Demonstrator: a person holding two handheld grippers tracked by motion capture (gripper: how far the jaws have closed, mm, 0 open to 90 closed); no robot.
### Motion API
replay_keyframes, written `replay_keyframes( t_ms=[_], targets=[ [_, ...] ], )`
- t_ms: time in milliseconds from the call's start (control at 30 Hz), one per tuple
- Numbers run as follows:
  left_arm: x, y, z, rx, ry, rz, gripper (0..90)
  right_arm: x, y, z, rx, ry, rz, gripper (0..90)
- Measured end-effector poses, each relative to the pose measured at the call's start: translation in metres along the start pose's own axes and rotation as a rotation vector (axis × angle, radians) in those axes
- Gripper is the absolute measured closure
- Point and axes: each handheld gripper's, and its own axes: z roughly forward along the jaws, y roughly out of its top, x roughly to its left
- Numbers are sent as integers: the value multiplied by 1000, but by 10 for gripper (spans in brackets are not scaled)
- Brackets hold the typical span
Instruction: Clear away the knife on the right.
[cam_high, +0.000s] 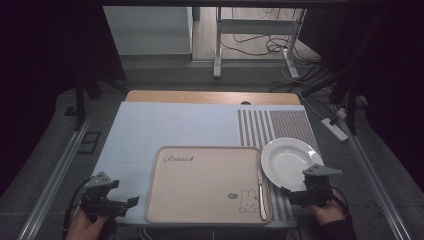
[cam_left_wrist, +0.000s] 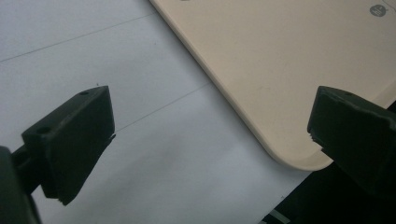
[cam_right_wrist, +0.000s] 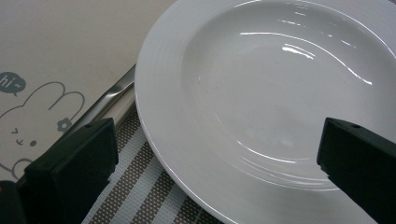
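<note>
So there's a person at the near edge of the counter (cam_high: 150, 125) with a gripper in each hand, both parked low by the two near corners. The left gripper (cam_high: 131, 202) sits off the near left corner of a beige tray (cam_high: 200, 185) (the one with a little bunny drawn on it and some cursive lettering at its far left corner). In the left gripper view its fingers (cam_left_wrist: 74, 140) are spread wide with nothing between them, hovering over the pale blue mat (cam_left_wrist: 116, 70) with the tray's rounded corner (cam_left_wrist: 289, 154) right there between the tips.

The right gripper (cam_high: 287, 192) is at the near right corner, pointing at a white plate (cam_high: 290, 162). The plate sits on the striped part of the mat (cam_high: 280, 125), toward the right edge of the counter, just beside the tray's right rim and possibly overlapping it a bit, can't quite tell. In the right gripper view the fingers (cam_right_wrist: 74, 168) are wide apart too, holding nothing, with the plate's near rim (cam_right_wrist: 187, 177) sitting between them. One finger hangs over the stripes next to the tray's edge, the other is over the plate's bowl. There's a shiny metal utensil (cam_high: 261, 192) lying along the tray's right rim, close to the plate.
</note>
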Motion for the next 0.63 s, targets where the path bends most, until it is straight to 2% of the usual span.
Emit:
replay_keyframes(
  t_ms=[633],
  targets=[
    [0, 0, 0, -1, -1, -6, 19, -4, -7, -7, 29, -29, 22, 0]
  ],
)
